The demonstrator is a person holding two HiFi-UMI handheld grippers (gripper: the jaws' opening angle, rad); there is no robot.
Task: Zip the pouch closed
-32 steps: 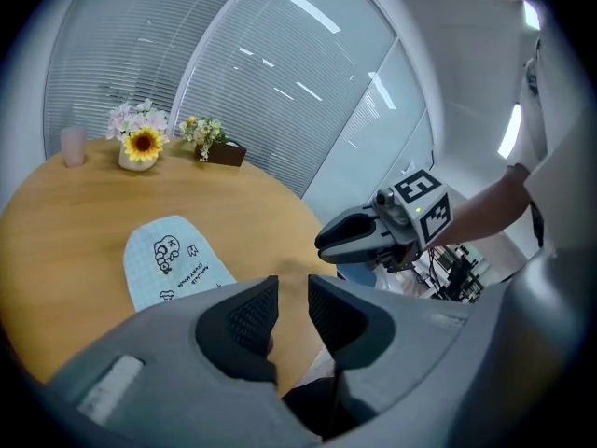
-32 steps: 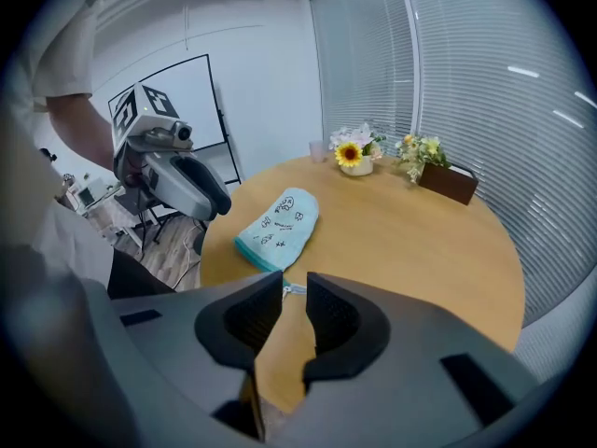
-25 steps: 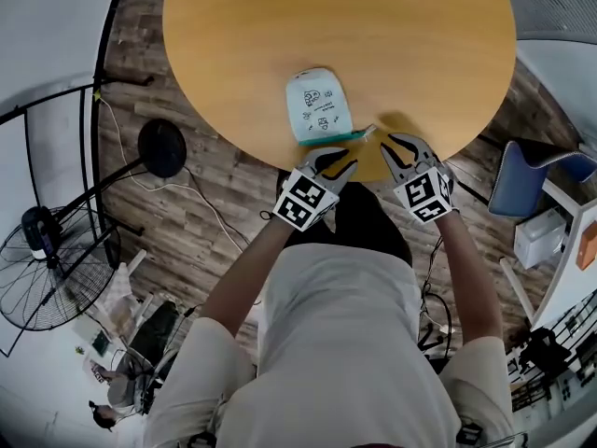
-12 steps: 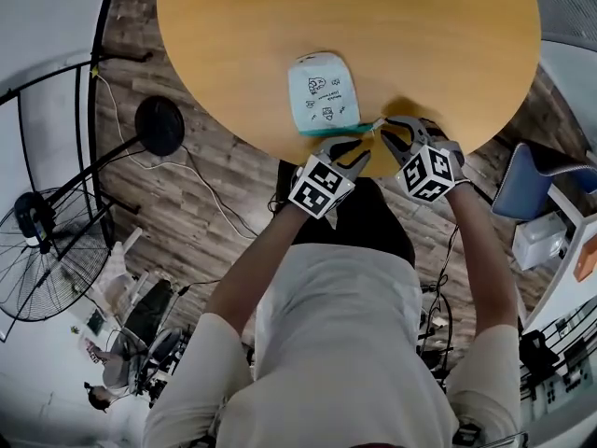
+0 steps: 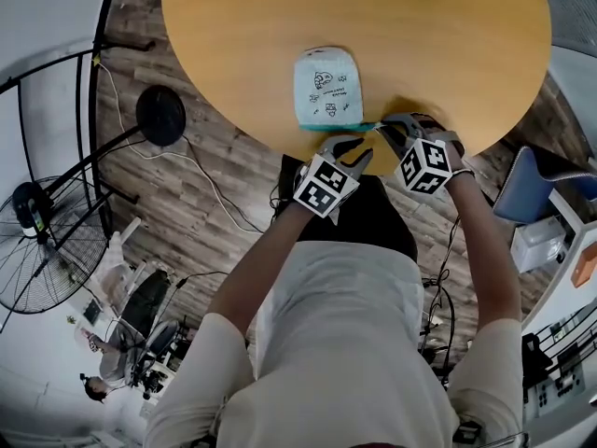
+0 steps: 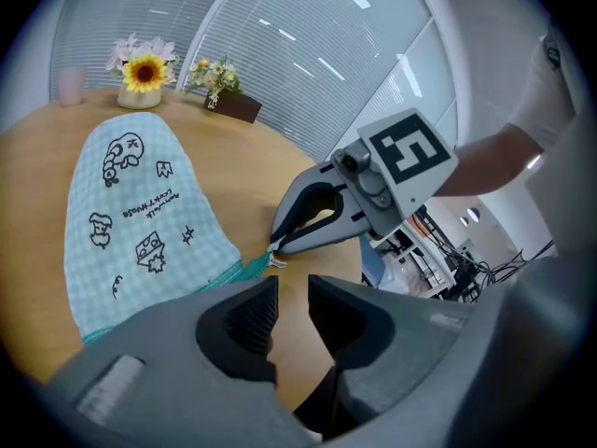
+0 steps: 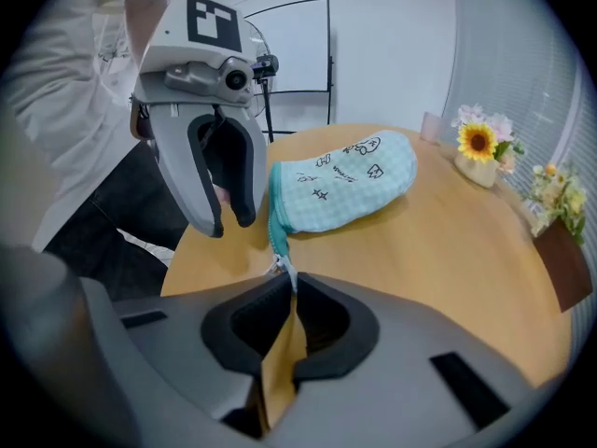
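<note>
one round table (image 5: 438, 35). one pale blue checked pouch (image 5: 328, 87), with one zipper pull (image 7: 283, 267). two grippers, a left gripper (image 5: 353, 152) and a right gripper (image 5: 384, 130), and one marker cube on each, so two cubes (image 5: 325, 187) in all. two lots of flowers: one sunflower pot (image 6: 142, 75) and one small bouquet (image 6: 215, 75) in a brown box. one pink cup (image 6: 70, 84). one fan (image 5: 37, 259) and one stand with a round black base (image 5: 160, 117). one blue chair (image 5: 527, 180). one whiteboard (image 7: 294, 45).
</note>
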